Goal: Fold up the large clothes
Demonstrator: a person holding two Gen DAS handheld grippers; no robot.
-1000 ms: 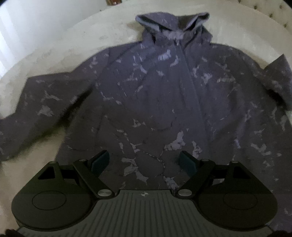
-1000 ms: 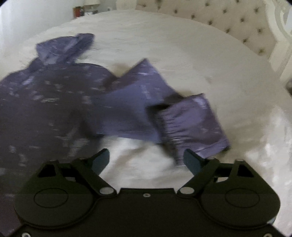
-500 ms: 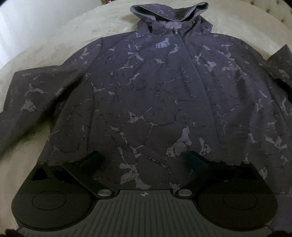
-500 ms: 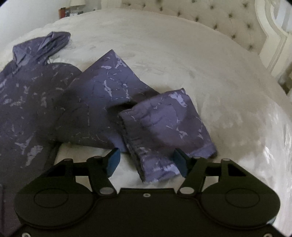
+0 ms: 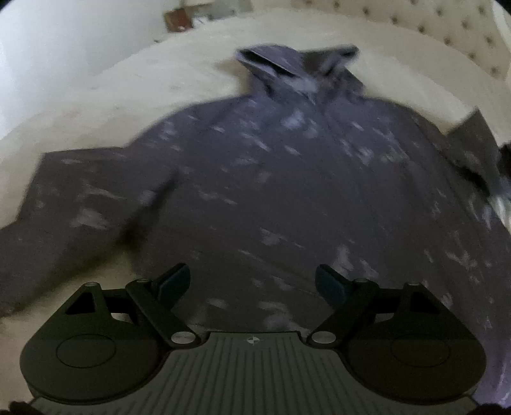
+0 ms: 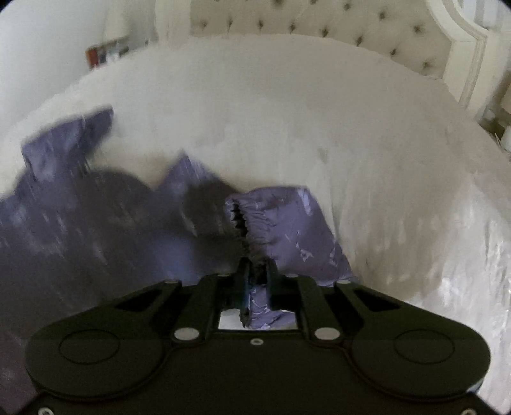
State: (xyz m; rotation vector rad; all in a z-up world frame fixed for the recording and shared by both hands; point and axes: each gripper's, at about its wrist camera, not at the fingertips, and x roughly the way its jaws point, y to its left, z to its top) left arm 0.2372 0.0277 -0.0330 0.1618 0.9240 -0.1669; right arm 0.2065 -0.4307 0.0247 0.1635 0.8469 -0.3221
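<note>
A dark purple hooded jacket (image 5: 287,191) with pale marbled marks lies flat, front up, on a white bed, hood (image 5: 297,64) at the far end. My left gripper (image 5: 252,277) hovers over its lower hem, jaws wide but closing, nothing pinched between them. In the right wrist view the jacket's sleeve is folded back on itself, and my right gripper (image 6: 257,265) is shut on its elastic cuff (image 6: 287,223), which is lifted off the bed. The jacket body (image 6: 80,239) lies to the left of that gripper. The other sleeve (image 5: 80,207) stretches out left.
The white bedspread (image 6: 319,111) spreads far and right of the jacket. A tufted headboard (image 6: 351,32) stands behind it, with a white frame post (image 6: 463,64) at the right. A small reddish object (image 5: 179,19) sits beyond the bed's far left edge.
My right gripper went from open around the folded sleeve to shut on its cuff and lifted it. My left gripper pulled back from the jacket; its jaws widened, then narrowed a little.
</note>
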